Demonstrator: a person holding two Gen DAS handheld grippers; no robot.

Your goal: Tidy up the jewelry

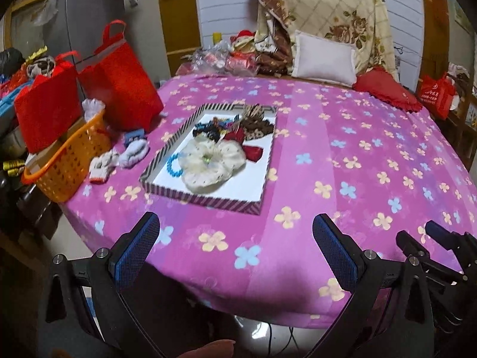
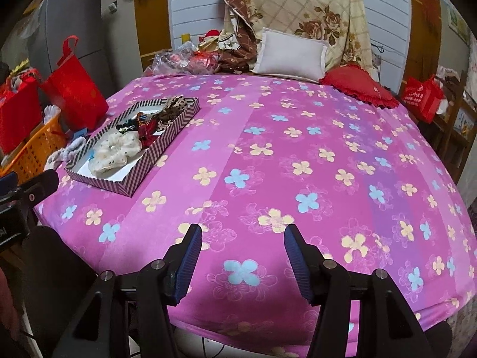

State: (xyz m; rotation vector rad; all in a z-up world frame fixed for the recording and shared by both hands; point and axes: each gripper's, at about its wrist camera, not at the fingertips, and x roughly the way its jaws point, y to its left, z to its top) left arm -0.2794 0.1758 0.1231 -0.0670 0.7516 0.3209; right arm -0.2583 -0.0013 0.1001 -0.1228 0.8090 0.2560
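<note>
most of the hair ties and a blue bracelet (image 1: 173, 165) already lie in the striped tray (image 1: 205, 201) on the bed (image 1: 342, 161), a few white pieces (image 1: 119, 161) wait beside it, and both the left gripper (image 1: 235, 238) and right gripper (image 2: 243, 246) hang open and empty.

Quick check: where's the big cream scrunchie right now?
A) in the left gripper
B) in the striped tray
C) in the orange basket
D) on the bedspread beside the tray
B: the cream scrunchie lies inside the striped tray, next to a blue bracelet.
</note>
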